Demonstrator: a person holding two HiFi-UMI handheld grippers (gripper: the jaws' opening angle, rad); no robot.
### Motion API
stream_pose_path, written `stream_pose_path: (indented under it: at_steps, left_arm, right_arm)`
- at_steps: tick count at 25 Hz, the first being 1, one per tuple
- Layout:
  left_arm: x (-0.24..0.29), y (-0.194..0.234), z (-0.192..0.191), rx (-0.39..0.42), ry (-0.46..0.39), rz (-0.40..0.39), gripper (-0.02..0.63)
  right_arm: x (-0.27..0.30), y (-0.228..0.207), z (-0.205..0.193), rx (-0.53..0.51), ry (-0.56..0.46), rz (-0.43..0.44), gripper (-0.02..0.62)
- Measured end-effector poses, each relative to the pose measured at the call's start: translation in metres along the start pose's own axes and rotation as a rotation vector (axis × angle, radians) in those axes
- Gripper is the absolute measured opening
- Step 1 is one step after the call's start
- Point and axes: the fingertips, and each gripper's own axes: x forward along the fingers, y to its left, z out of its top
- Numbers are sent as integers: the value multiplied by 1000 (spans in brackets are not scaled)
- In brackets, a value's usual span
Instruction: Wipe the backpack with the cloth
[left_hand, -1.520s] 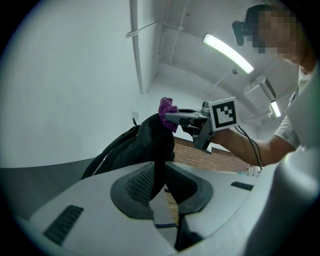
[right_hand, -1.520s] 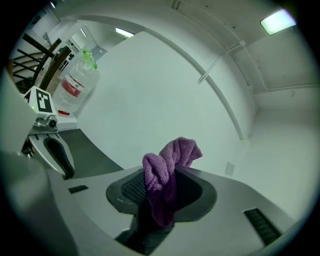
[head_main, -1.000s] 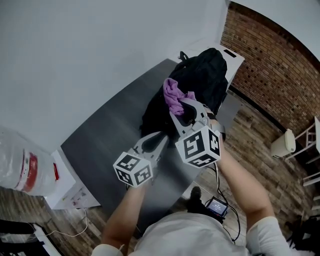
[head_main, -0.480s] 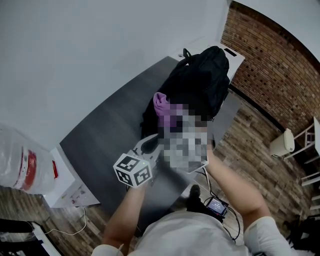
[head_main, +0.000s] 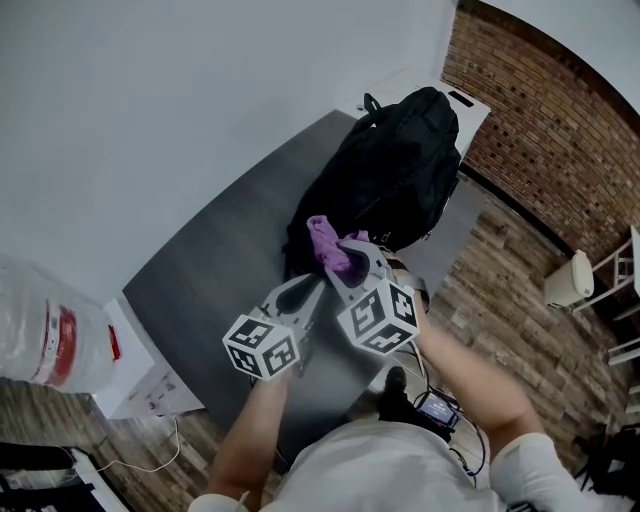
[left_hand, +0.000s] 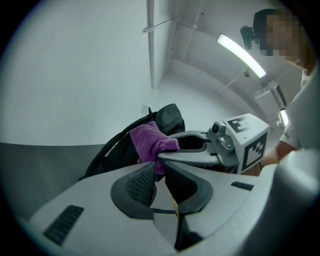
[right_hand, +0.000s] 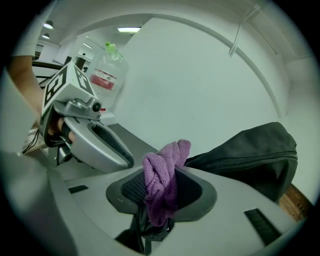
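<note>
A black backpack (head_main: 400, 165) lies on the dark grey table (head_main: 210, 260); it also shows in the right gripper view (right_hand: 250, 150) and the left gripper view (left_hand: 167, 117). My right gripper (head_main: 345, 258) is shut on a bunched purple cloth (head_main: 326, 242), held at the backpack's near end. Between the pads the cloth (right_hand: 162, 172) stands up and hangs down inside my right gripper (right_hand: 160, 189). My left gripper (head_main: 300, 292) hovers just left of it over the table. Its jaws (left_hand: 159, 180) stand a narrow gap apart with nothing between; the cloth (left_hand: 147, 140) lies beyond them.
A big clear water bottle (head_main: 40, 330) with a red label stands on a white stand at the left. A white wall runs behind the table and a brick wall (head_main: 540, 120) at the right. On the wooden floor are a white bin (head_main: 568, 280) and a small device (head_main: 435, 410) with cables.
My right gripper has come down and toward me with the cloth, from over the backpack's middle to its near end. The left gripper has sunk a little.
</note>
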Motion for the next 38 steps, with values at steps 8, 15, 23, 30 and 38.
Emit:
stream_pose_path:
  at_steps: [8,15,23,30,38]
  left_arm:
    - [7,-9,-2,-6,0,-25,48]
    - [28,-32,7,18,-7,-85,48]
    - [39,-46,4,27,14,-114,48]
    - [34,-45,-6,13,32,-98,48]
    - [28,-38,-10,-6,25,-84,48]
  right_arm:
    - [-51,-17,20,-48,-105,-89,135]
    - [-105,-74,15,-102,-140,-319,135]
    - [-133,-143,-13,2,-114,-560,135]
    - [-101,-135,-14,-58,-85,-613,135]
    - [-84,-118,-9,-130,-70,-625,135]
